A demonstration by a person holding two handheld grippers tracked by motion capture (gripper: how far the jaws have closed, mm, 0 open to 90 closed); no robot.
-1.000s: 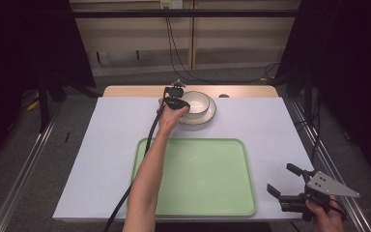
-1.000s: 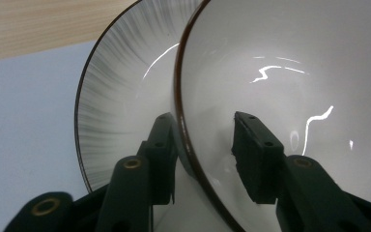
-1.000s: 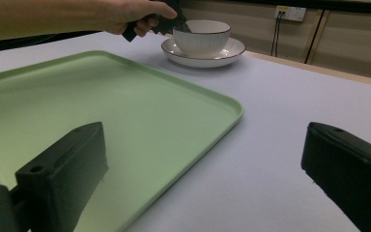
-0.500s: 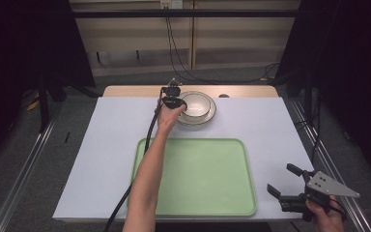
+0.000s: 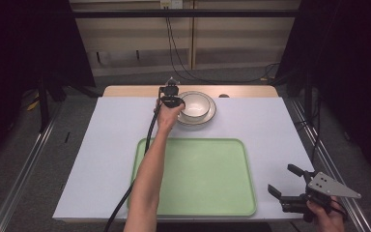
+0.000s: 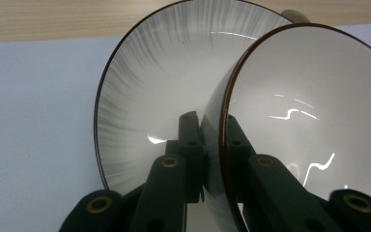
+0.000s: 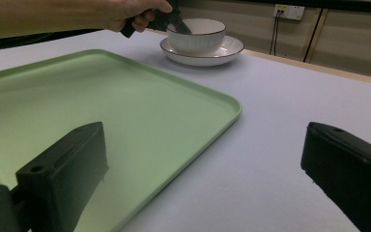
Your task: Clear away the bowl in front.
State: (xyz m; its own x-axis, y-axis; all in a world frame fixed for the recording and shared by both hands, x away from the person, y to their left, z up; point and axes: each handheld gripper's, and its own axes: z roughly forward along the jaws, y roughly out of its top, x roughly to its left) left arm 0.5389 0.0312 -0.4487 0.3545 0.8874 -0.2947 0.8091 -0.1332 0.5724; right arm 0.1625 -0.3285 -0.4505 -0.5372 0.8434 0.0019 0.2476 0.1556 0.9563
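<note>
A: L tongs (image 6: 215, 130) status?
B: Closed onto the near rim of the white bowl (image 6: 314, 121), one jaw inside, one outside against the wall. Bowl sits on a white saucer (image 6: 149, 96) w/ dark rim edge, at the far centre of the counter (image 5: 111, 145).
A: Bowl position rel. to saucer?
B: Resting in it, upright in the right gripper view (left gripper view is tilted w/ the hand, so ignore the lean there).
A: R tongs (image 5: 290, 181)?
B: Jaws spread wide, nothing between them. Held at the near right corner of the counter, just right of the green tray (image 5: 198, 179), pointing roughly across it toward the bowl.
A: Tray contents?
B: Bare. Lies near-centre on the pale sheet, well apart from saucer. Left forearm (image 5: 147, 174) crosses over its left edge.
</note>
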